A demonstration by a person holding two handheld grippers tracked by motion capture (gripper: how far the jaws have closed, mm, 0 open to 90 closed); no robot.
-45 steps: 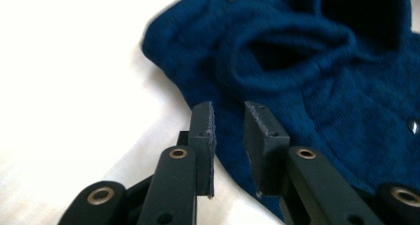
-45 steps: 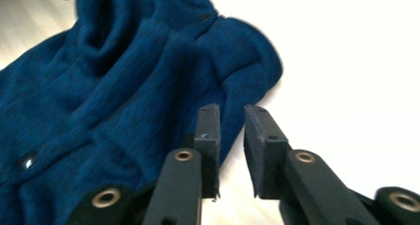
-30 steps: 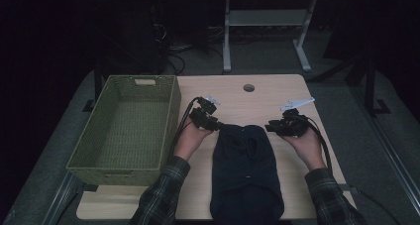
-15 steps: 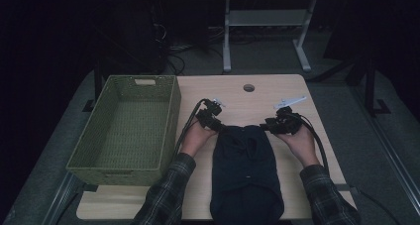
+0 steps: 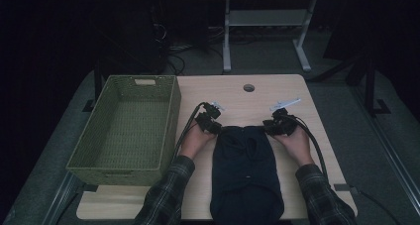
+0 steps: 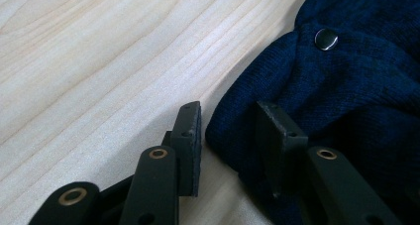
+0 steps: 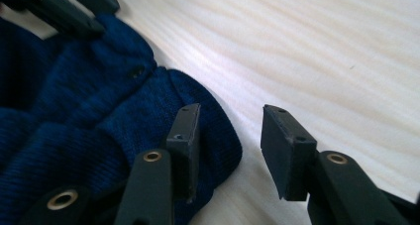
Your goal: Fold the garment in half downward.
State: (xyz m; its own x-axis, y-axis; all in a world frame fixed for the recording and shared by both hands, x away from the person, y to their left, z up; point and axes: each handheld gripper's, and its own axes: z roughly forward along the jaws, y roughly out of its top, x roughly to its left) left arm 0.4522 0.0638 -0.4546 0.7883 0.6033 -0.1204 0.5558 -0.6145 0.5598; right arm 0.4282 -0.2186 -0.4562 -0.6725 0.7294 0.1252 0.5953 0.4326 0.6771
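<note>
Looks like a dim lab or workshop: bare wooden tabletop [image 5: 233,93], tangled cables [image 5: 173,61] on carpeted floor [image 5: 267,56], metal stand [image 5: 265,31] behind.

Dark blue knit garment [image 5: 246,170] lies folded on table [image 5: 237,93].

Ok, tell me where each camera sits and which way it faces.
High view: above the person's side, looking forward and down on the table; both forearms and tongs show.
Left gripper view: rides the left tongs, facing the navy knit garment.
Right gripper view: rides the right tongs, facing the same garment's other corner.
</note>
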